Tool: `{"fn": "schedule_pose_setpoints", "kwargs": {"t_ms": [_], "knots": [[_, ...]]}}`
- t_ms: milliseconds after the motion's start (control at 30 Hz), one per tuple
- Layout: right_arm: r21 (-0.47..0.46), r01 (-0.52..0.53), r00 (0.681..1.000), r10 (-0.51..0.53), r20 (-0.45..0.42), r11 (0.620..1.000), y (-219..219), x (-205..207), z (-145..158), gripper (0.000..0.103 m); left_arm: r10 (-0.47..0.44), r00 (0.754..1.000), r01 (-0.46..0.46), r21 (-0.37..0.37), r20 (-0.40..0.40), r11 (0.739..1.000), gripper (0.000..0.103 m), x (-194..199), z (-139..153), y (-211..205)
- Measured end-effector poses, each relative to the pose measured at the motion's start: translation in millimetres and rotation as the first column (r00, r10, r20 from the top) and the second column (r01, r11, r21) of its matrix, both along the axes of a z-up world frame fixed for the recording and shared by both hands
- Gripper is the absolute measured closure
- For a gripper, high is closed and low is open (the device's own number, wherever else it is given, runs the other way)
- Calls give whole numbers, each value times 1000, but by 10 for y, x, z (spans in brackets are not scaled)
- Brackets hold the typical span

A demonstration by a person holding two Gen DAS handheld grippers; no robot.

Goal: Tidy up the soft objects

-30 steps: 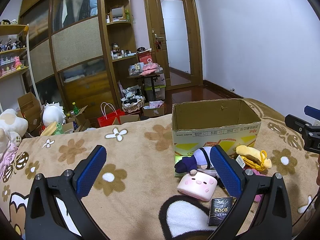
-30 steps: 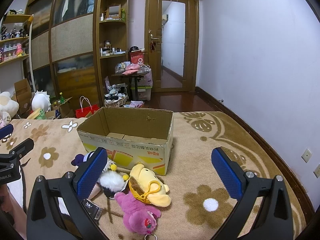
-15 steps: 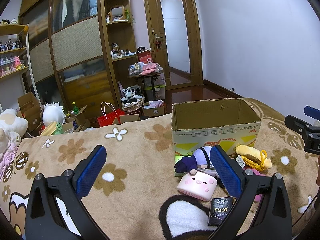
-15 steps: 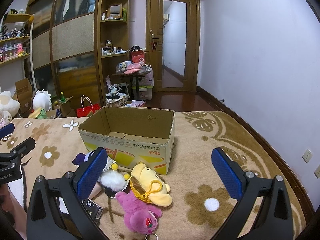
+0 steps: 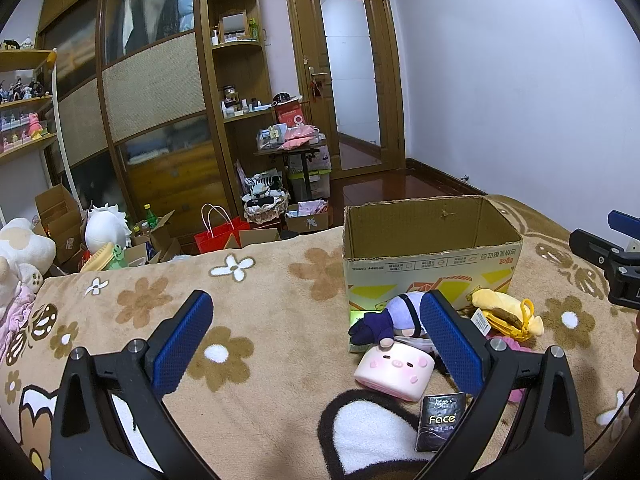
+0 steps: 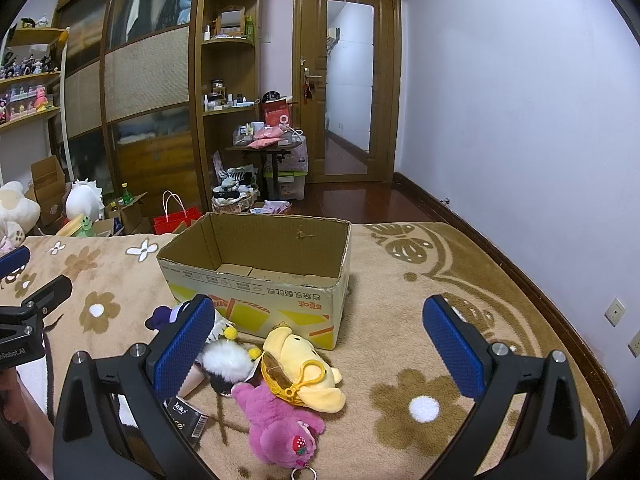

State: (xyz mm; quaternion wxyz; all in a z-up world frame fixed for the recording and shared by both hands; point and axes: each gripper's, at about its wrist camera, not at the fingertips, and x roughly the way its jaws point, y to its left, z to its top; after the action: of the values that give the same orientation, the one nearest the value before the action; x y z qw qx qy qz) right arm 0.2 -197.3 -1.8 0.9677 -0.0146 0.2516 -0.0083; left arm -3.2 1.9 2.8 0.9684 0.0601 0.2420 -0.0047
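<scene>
An open empty cardboard box (image 5: 432, 256) (image 6: 256, 276) stands on the flowered blanket. In front of it lie soft toys: a purple doll (image 5: 394, 316), a pink pig cushion (image 5: 394, 368), a yellow plush with a keyring (image 6: 304, 364) (image 5: 504, 314), a magenta bear (image 6: 276, 420) and a white fluffy toy (image 6: 226, 360). My left gripper (image 5: 316, 340) is open and empty, just left of the toys. My right gripper (image 6: 316, 340) is open and empty, above the yellow plush.
A black "Face" tissue pack (image 5: 442, 422) lies by the pig cushion. The blanket (image 5: 260, 280) ends at the far bed edge; beyond it are a red bag (image 5: 218, 236), boxes, plush toys and wardrobe shelves. A wall runs along the right.
The right wrist view has shifted slightly, so the box and toys sit a little further right in it. The left gripper has not moved. Both stay open.
</scene>
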Motion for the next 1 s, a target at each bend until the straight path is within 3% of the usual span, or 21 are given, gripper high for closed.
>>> {"fn": "schedule_pose_setpoints", "kwargs": {"t_ms": [600,1000], "knots": [[5,8,1000,-7,-15,1000,4,9,-39,0,-48,998,48,-8,-41,999,1,24,-60,-61],[3,-8,997,8,-76,1000,-34,185,-170,0,-129,974,114,-88,-187,990,1,241,-233,-309]]}}
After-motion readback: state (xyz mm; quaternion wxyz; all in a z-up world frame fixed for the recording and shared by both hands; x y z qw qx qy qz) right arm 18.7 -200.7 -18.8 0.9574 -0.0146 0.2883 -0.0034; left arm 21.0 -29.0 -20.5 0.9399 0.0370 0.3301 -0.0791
